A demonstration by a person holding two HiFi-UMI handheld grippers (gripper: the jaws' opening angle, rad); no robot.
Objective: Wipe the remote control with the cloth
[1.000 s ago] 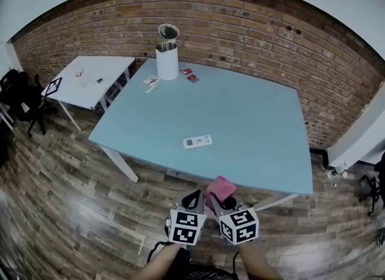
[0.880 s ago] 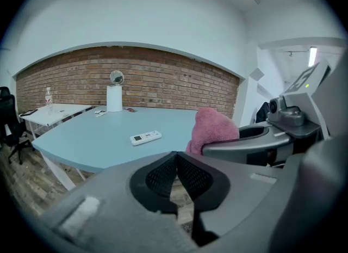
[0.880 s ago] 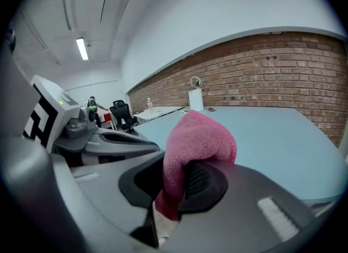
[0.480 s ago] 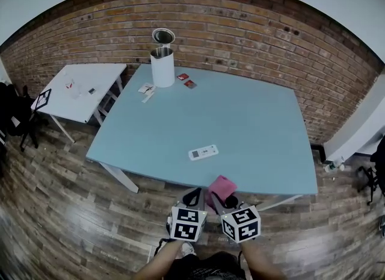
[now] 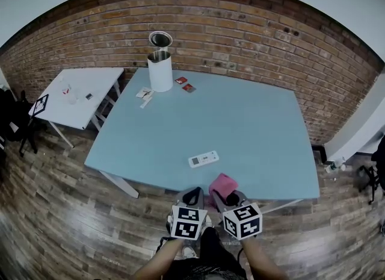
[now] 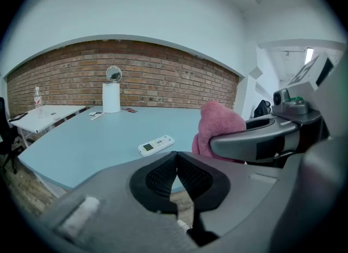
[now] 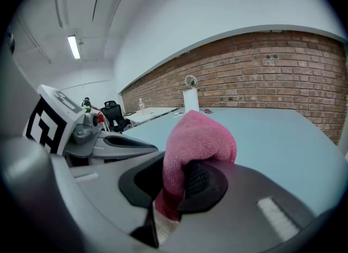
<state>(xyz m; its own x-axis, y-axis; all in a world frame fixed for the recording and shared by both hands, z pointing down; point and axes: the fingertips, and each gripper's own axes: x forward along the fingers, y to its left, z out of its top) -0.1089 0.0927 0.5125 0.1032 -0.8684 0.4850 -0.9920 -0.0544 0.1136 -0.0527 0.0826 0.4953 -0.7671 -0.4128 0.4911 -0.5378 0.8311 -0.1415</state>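
A white remote control [image 5: 203,159] [image 6: 156,145] lies near the front edge of the light blue table [image 5: 252,122]. My right gripper [image 5: 224,196] [image 7: 182,178] is shut on a pink cloth [image 5: 222,185] [image 7: 191,143], which bulges out above its jaws. My left gripper [image 5: 192,196] [image 6: 176,162] is shut with nothing between its pads. Both grippers hover side by side just in front of the table's near edge, short of the remote. The pink cloth [image 6: 217,129] also shows at the right in the left gripper view.
A white bin with an open lid [image 5: 160,68] stands at the table's far left corner, with small cards and packets [image 5: 185,84] beside it. A small white side table [image 5: 78,95] stands to the left. Brick wall behind; wood floor below.
Both grippers have moved forward toward the table's near edge, and the cloth now sits over the edge. The remote appears closer. Jaws unchanged.
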